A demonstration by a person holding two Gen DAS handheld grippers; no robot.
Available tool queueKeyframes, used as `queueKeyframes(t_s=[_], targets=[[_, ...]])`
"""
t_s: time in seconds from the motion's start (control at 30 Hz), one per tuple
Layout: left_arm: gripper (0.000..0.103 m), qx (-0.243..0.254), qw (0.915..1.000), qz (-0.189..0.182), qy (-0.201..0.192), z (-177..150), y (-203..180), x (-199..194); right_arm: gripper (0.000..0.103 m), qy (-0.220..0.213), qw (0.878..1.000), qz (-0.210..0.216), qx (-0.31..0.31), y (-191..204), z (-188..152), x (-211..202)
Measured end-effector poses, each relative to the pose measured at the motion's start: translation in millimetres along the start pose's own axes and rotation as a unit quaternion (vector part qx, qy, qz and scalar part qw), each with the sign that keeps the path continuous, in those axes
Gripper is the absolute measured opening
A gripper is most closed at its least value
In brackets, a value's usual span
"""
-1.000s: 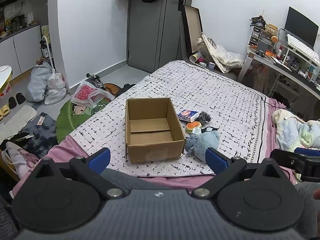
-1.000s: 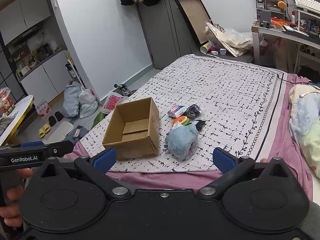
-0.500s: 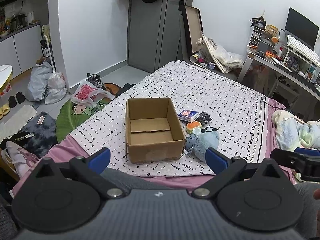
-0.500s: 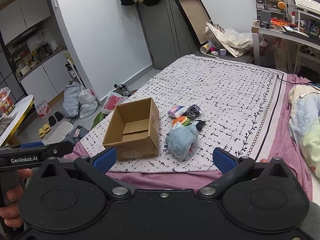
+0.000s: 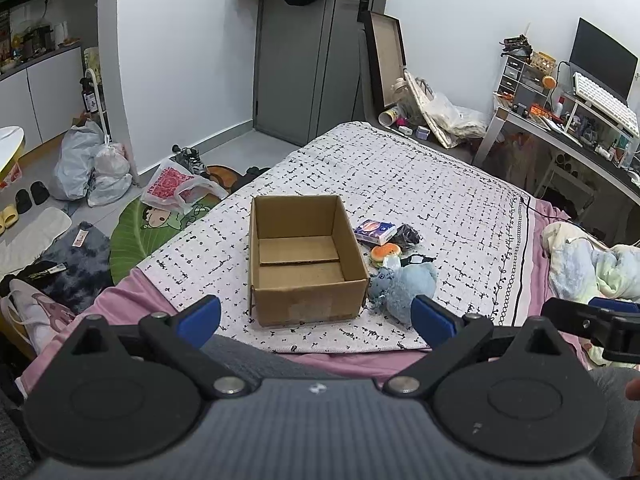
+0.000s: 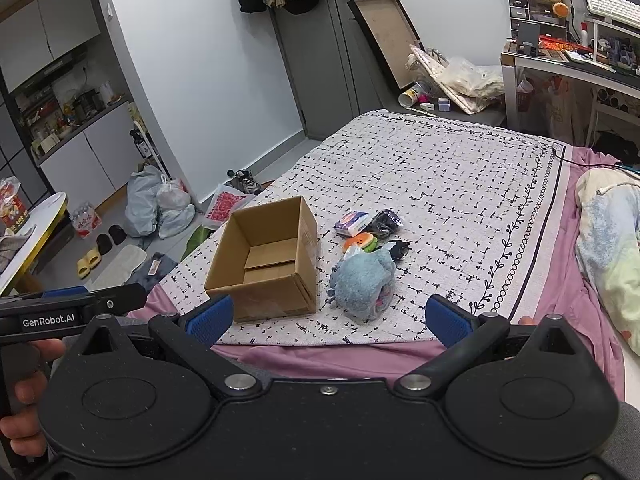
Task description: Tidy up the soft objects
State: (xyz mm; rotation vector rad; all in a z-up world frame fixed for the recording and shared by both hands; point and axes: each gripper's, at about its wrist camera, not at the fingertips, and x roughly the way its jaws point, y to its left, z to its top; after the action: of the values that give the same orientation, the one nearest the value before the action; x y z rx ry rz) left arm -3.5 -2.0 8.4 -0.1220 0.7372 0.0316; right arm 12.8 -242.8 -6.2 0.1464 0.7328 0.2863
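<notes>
An open, empty cardboard box (image 5: 304, 256) (image 6: 272, 264) stands on the patterned bedspread near the bed's front edge. Right of it lies a blue plush toy (image 5: 404, 286) (image 6: 364, 286). Behind the plush sit an orange-and-green soft toy (image 5: 385, 254) (image 6: 360, 242), a small dark item (image 5: 416, 259) (image 6: 398, 250), a tissue pack (image 5: 375, 231) (image 6: 352, 223) and a dark bundle (image 5: 408, 236) (image 6: 386, 221). My left gripper (image 5: 316, 320) is open, held back from the box. My right gripper (image 6: 328, 318) is open too, short of the plush. Neither holds anything.
The bedspread (image 5: 420, 184) lies over a pink sheet (image 6: 320, 356). A rumpled blanket (image 5: 592, 264) is heaped at the right. Bags, shoes and mats (image 5: 88, 168) litter the floor on the left. A cluttered desk (image 5: 580, 120) stands at the back right.
</notes>
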Motion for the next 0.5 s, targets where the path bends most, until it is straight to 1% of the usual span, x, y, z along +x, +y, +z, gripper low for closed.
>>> queueKeyframes(t_s=[0.5], targets=[[0.101, 0.002, 1.0000, -0.002, 0.000, -5.2, -4.8, 2.4, 0.103, 0.001, 1.000, 0.008, 0.008, -4.0, -1.7, 3.6]])
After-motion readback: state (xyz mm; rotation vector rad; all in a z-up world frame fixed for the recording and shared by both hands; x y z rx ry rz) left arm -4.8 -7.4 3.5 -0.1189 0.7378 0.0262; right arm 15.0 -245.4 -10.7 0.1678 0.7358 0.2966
